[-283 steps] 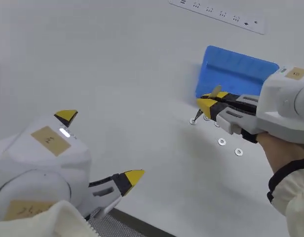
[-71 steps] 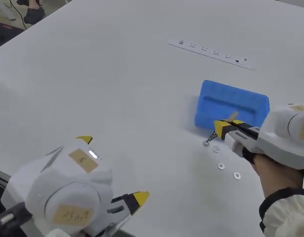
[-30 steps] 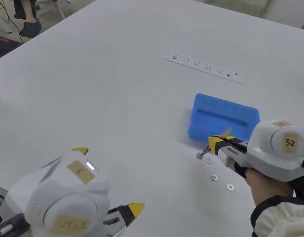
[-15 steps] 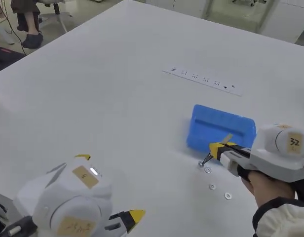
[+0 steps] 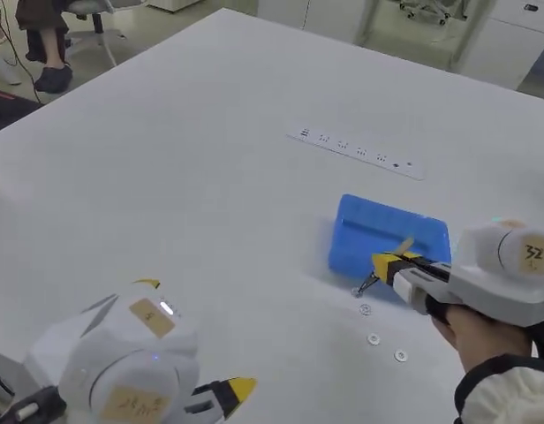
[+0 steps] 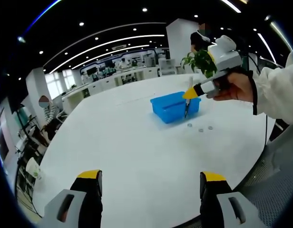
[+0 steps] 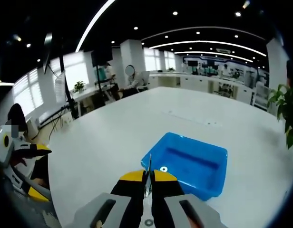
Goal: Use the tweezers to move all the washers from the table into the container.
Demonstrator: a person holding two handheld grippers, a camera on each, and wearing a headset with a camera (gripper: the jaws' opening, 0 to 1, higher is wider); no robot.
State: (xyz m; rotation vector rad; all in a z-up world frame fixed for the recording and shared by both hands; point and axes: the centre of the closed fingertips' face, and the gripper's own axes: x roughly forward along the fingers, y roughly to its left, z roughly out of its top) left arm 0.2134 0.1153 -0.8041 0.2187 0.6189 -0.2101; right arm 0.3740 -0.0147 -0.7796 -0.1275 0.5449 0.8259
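A blue container stands on the white table. My right gripper is shut on thin metal tweezers that point down at the container's near wall. In the right gripper view a small washer sits at the tip of the tweezers, in front of the container; it looks pinched. Three washers lie in a row on the table. My left gripper hangs open at the near left, far from them, with nothing between its jaws.
A white power strip lies beyond the container. Past the far table edge stand chairs and a person. In the left gripper view the right gripper hovers over the container and the washers.
The head camera has pulled back and shows more of the table. The right gripper has kept the tweezers at the leftmost washers, and their tip now sits slightly above the table by the container.
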